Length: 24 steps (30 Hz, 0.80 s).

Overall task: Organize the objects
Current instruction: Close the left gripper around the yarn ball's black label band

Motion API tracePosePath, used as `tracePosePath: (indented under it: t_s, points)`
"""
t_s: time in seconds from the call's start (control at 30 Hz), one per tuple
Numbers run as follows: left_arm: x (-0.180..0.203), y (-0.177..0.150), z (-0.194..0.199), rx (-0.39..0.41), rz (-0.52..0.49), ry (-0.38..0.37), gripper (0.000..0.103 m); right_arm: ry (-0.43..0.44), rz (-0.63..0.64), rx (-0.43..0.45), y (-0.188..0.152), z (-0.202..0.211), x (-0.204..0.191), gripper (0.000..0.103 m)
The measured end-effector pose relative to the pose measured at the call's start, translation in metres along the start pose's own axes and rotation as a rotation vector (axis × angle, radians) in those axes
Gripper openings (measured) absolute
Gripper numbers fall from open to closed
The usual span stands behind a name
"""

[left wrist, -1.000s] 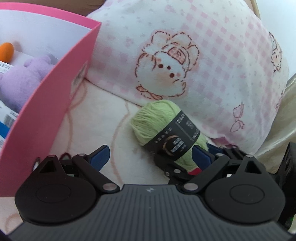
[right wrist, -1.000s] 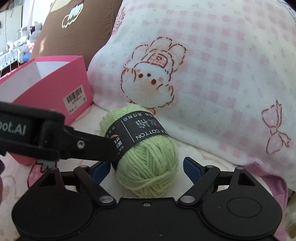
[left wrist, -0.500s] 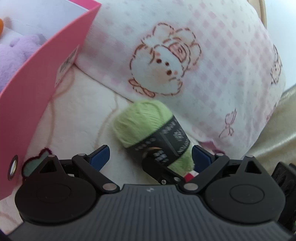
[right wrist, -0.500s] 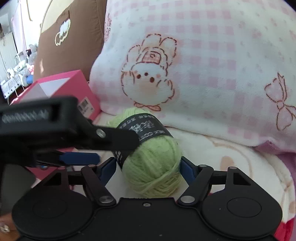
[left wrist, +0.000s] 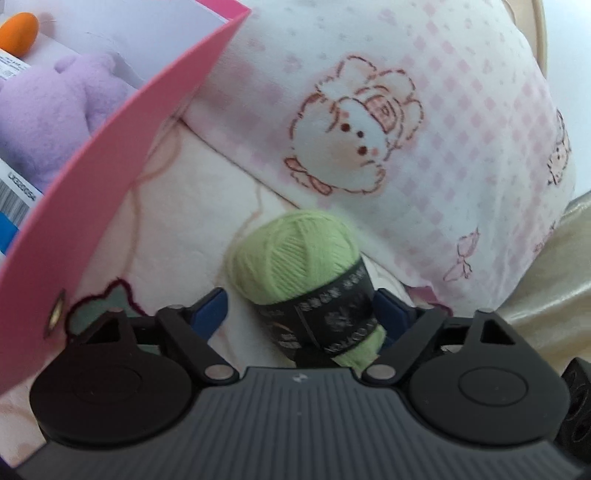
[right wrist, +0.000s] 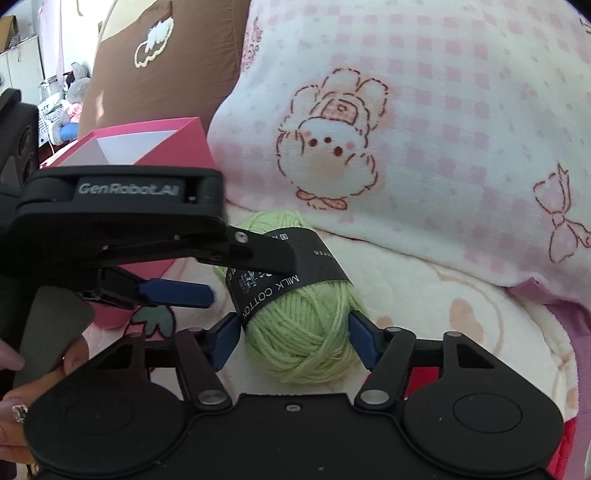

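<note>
A green yarn ball [left wrist: 295,258] with a black paper band lies on a cream blanket, close under a pink checked pillow. My left gripper [left wrist: 301,306] reaches around it from the left, its jaws closing. The right pad [left wrist: 388,312] touches the band, while a small gap shows at the left pad. In the right wrist view my right gripper [right wrist: 295,332] has the yarn ball [right wrist: 306,339] between its blue pads, which press on both sides as the jaws close. The left gripper [right wrist: 255,280] crosses in from the left over the band.
An open pink box [left wrist: 110,177] stands at the left, holding a purple plush [left wrist: 48,110] and an orange thing [left wrist: 18,31]. The checked pillow [right wrist: 443,110] rises right behind the yarn, with a brown cushion [right wrist: 166,55] beyond the box [right wrist: 177,147]. A hand [right wrist: 11,402] grips the left gripper.
Both grippers' jaws have narrowed around the yarn ball. The right pads have come in against its sides. The left gripper has rolled a little and moved closer over the ball.
</note>
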<state>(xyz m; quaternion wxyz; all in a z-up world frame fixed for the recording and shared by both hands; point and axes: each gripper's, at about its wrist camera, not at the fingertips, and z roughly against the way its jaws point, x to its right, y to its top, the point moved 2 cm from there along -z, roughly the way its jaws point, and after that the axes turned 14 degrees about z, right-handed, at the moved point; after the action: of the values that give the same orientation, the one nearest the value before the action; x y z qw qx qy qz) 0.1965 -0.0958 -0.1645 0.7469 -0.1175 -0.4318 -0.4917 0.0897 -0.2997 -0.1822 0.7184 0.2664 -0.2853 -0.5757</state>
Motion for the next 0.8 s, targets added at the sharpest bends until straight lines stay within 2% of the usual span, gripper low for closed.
tracePosePath:
  t_s: [0.07, 0.17, 0.27, 0.4, 0.47, 0.53, 0.6, 0.7, 0.8]
  points:
    - [0.007, -0.005, 0.002, 0.002, -0.031, -0.008, 0.063, 0.015, -0.014, -0.008, -0.001, 0.002, -0.001, 0.061]
    - [0.017, -0.012, 0.007, 0.004, -0.084, 0.008, 0.059, 0.045, -0.054, -0.01, -0.003, 0.009, 0.0, 0.06]
    - [0.018, -0.014, 0.017, -0.035, -0.083, 0.016, 0.059, 0.103, -0.071, -0.008, -0.005, 0.022, -0.003, 0.062]
    - [0.006, -0.013, 0.023, -0.113, -0.069, 0.074, 0.059, 0.174, -0.039, -0.031, -0.011, 0.03, -0.013, 0.067]
    - [0.0, -0.014, 0.021, -0.129, -0.067, 0.101, 0.062, 0.169, 0.001, -0.034, -0.011, 0.032, -0.019, 0.07]
    - [-0.006, -0.014, 0.017, -0.132, -0.088, 0.144, 0.07, 0.142, 0.039, -0.018, -0.01, 0.035, -0.021, 0.077]
    - [-0.011, -0.015, 0.018, -0.12, -0.093, 0.159, 0.071, 0.091, 0.102, 0.005, -0.008, 0.04, -0.025, 0.088]
    - [-0.007, -0.017, 0.018, -0.108, -0.122, 0.167, 0.07, 0.074, 0.115, -0.003, -0.008, 0.034, -0.019, 0.088]
    - [0.001, -0.02, 0.018, -0.085, -0.17, 0.175, 0.066, 0.117, 0.077, -0.035, -0.007, 0.018, -0.01, 0.088]
